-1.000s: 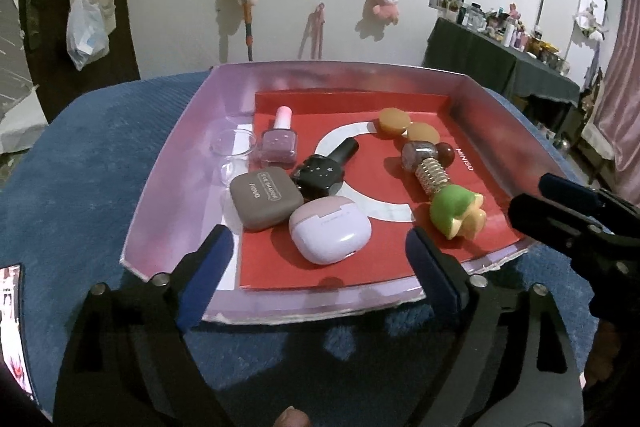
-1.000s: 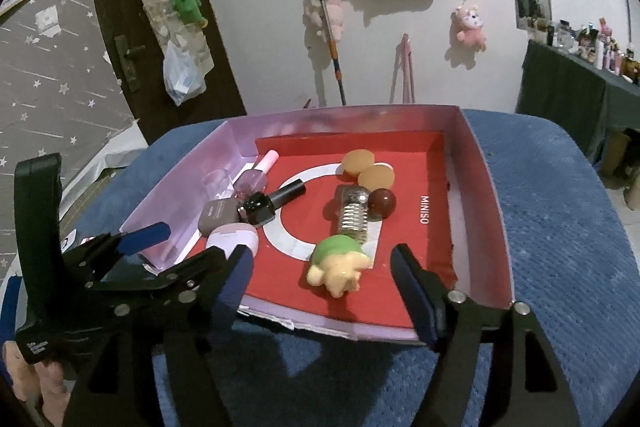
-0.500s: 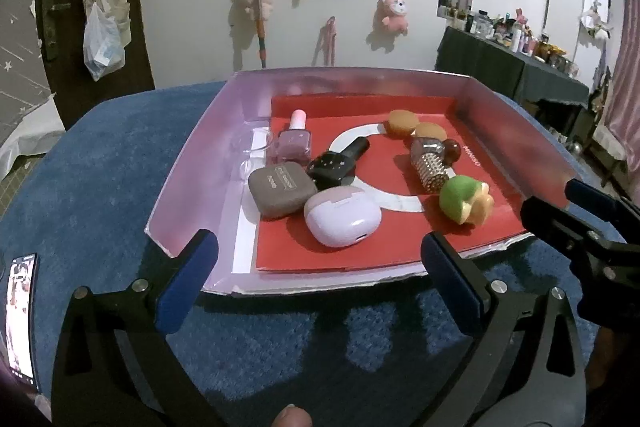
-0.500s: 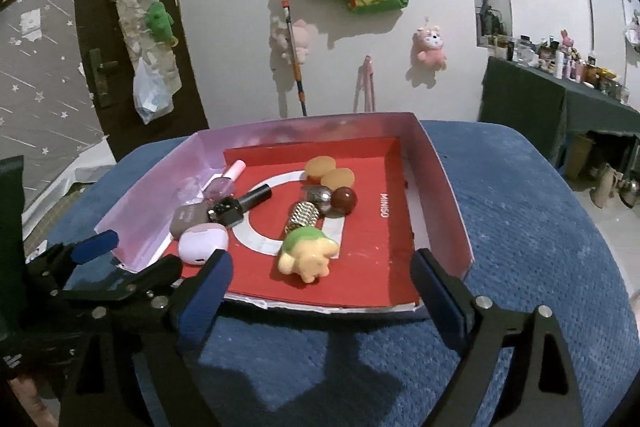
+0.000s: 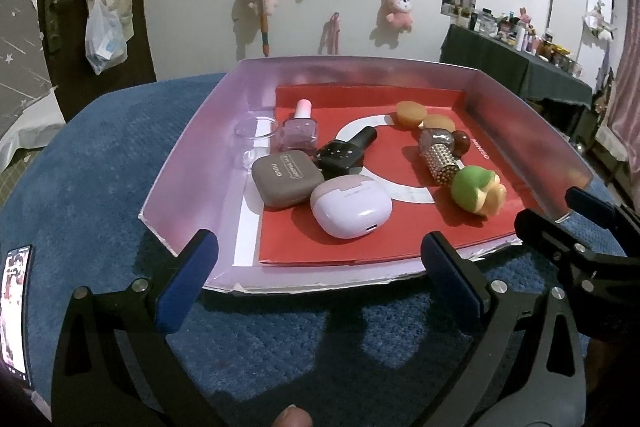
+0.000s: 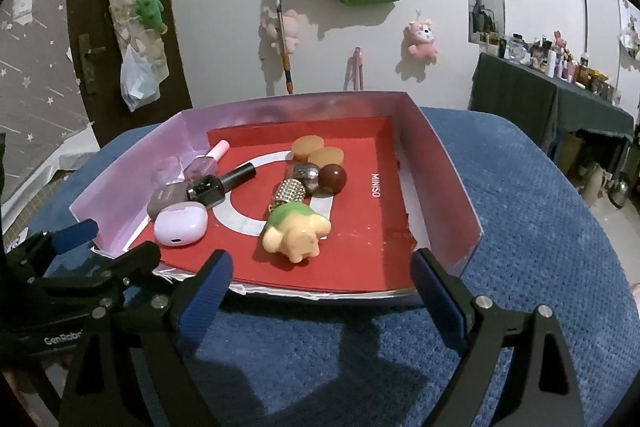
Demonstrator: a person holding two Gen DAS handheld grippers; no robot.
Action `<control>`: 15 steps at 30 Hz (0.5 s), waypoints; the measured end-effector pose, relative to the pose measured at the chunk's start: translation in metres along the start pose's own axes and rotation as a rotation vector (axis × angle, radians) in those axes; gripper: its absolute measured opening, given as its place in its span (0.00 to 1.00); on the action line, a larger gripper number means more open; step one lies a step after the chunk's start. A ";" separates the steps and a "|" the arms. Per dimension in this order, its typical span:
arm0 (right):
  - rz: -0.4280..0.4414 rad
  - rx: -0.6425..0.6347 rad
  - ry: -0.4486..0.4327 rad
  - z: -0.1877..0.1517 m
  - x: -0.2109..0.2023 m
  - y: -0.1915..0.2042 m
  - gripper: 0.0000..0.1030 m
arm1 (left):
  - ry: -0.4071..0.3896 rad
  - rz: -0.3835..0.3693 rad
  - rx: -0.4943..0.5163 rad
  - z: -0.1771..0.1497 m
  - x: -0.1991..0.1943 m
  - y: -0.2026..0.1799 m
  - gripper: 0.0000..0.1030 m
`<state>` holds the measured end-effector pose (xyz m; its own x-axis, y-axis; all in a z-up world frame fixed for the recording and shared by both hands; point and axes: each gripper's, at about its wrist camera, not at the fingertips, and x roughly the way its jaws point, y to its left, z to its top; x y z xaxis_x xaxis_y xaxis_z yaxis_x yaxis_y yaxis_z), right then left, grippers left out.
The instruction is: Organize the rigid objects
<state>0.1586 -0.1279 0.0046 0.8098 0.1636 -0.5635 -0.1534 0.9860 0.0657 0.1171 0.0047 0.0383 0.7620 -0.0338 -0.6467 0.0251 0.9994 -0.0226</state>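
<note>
From the left wrist, the left gripper hangs wide open and empty over the blue cloth, its fingers just short of the near edge of the pink tray. On the tray's red sheet, the lilac case lies at 12 o'clock from the gripper, touching the brown case at its 10 o'clock. The black bottle lies behind both, the pink bottle beyond it, a clear lid at the tray's 9 o'clock side. Toward 1 o'clock sit the green toy, the studded roller, a brown ball and two tan discs. The right gripper shows at 3 o'clock by the tray's corner; how far it is open cannot be told here. From the right wrist, the right gripper is spread wide and empty at the tray's near edge, the green toy at its 12 o'clock, the lilac case at 10 o'clock. The left gripper sits at 9 o'clock.
</note>
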 end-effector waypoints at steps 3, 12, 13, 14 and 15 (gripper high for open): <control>0.001 0.001 -0.001 0.000 0.000 0.000 0.90 | 0.002 0.001 0.005 0.000 0.000 -0.001 1.00; 0.000 -0.003 0.001 -0.001 0.001 0.001 0.91 | 0.002 0.001 0.004 -0.001 0.000 -0.001 1.00; -0.001 -0.003 0.002 -0.001 0.001 0.000 0.91 | 0.002 0.001 0.004 -0.001 0.000 -0.001 1.00; 0.000 -0.001 0.001 -0.001 0.001 0.000 0.91 | 0.002 0.001 0.005 -0.001 0.000 -0.001 1.00; 0.001 0.001 0.001 0.000 0.000 0.000 0.91 | 0.002 0.002 0.005 -0.001 0.000 -0.001 1.00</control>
<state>0.1587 -0.1274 0.0046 0.8091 0.1642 -0.5643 -0.1536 0.9859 0.0667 0.1165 0.0036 0.0380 0.7605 -0.0318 -0.6485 0.0269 0.9995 -0.0175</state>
